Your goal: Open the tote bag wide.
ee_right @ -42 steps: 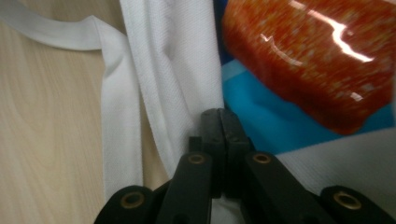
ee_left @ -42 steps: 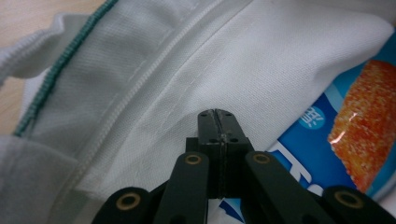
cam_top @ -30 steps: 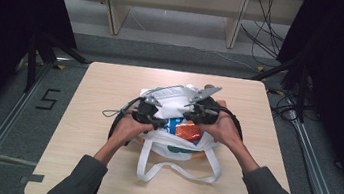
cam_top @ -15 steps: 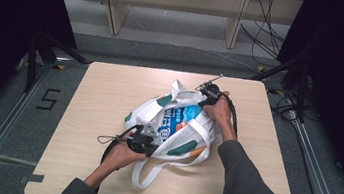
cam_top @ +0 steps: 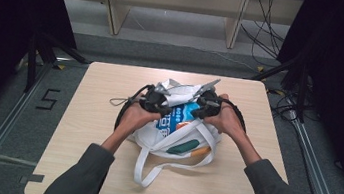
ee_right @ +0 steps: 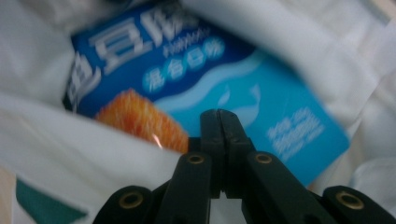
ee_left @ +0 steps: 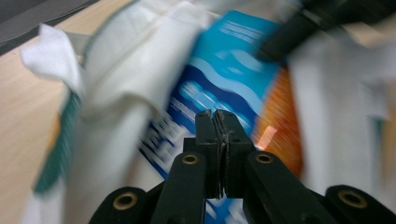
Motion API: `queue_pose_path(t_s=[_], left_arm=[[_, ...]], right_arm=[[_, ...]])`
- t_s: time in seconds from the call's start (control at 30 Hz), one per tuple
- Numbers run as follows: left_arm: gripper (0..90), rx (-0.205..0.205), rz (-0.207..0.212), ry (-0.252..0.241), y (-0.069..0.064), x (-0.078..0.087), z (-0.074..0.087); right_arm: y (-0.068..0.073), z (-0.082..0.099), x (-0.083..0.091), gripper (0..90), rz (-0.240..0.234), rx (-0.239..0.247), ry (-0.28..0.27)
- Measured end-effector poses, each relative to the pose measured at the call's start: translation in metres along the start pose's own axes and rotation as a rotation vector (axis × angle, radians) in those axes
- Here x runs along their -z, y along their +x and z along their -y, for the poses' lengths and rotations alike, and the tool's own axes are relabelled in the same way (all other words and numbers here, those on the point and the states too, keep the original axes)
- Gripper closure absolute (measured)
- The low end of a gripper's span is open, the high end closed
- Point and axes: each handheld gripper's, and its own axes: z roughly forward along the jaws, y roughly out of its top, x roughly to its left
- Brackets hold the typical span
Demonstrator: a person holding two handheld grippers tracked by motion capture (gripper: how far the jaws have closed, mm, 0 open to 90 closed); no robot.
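Lifted back beside the right gripper, the left gripper, jaws pressed empty like its twin's, meets a white bag.

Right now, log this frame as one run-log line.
left hand-held gripper: shut | right hand-held gripper: shut | both at white bag mouth | blue packet inside | bag on table

1. From my seat, the blue packet in the right gripper view is smeared; its white lettering can't be read, and white bag cloth covers its corner at 7 o'clock.
2. In the left gripper view, motion blur softens the bag and the packet; print illegible.
3. A dark shape at 1 o'clock there runs off the top edge; I can't identify it.
4. In the high view, both forearms are cut off at 6 o'clock, and the bag hides most of the packet.
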Motion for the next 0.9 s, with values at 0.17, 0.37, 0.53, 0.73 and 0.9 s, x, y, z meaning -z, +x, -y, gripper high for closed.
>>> queue_pose_path(t_s=[0.17, 0.37, 0.53, 0.73, 0.9], left_arm=[[89.5, 0.078, -0.084, 0.079, 0.033, -0.032, -0.001], [89.6, 0.220, -0.129, 0.083, 0.069, -0.040, 0.024], [89.3, 0.117, -0.117, 0.062, 0.047, -0.017, 0.015], [87.1, 0.083, -0.045, 0.054, 0.037, -0.004, 0.027], [88.5, 0.057, -0.027, 0.107, 0.033, -0.004, 0.040]], right_arm=[[0.004, 0.027, 0.019, 90.0, -0.041, -0.002, -0.023], [0.021, 0.104, 0.012, 90.0, -0.020, -0.034, -0.045], [0.017, 0.085, 0.024, 90.0, -0.018, -0.025, -0.056], [-0.007, 0.032, 0.037, 90.0, 0.069, -0.027, -0.206], [-0.040, 0.004, 0.000, 90.0, 0.124, -0.109, -0.164]])
